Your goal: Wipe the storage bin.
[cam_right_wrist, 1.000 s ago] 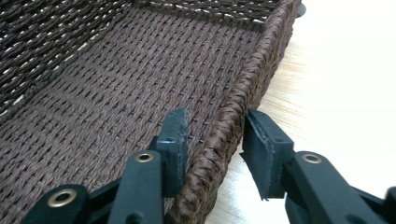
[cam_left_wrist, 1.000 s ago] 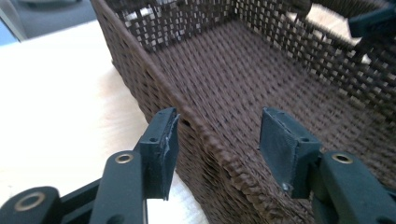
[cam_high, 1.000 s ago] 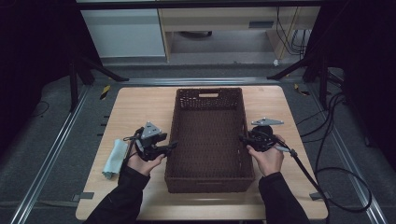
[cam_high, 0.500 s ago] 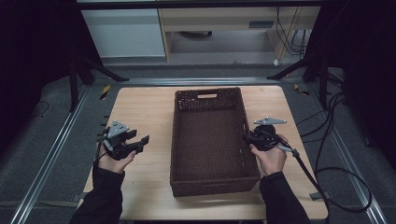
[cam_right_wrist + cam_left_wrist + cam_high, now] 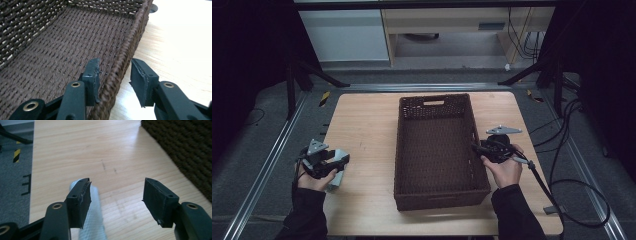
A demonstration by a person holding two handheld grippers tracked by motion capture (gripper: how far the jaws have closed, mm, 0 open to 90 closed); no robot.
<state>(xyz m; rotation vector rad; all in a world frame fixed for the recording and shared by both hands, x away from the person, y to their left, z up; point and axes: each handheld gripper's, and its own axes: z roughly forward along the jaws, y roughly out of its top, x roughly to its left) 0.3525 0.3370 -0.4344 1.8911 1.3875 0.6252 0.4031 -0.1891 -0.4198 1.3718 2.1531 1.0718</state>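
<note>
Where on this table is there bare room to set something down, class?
Free: the wood between the table's far-left edge and the basket, and the basket's bare floor. Crowded: near left, with the left gripper over a white cloth; the right gripper straddles the basket's right rim.

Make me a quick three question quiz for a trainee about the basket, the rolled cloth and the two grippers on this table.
1. True or false: the right gripper has one jaw inside the basket wall and one outside.
2. Which thing lies beside the left gripper? A) a white rolled cloth B) a red cup C) a metal spoon
3. Fill in: the inside of the basket holds ____ objects.

Key
1. True; the jaws straddle the rim, not clamped on it.
2. A; the cloth lies by one jaw, the jaws wide apart.
3. No; only the woven floor shows.
</note>
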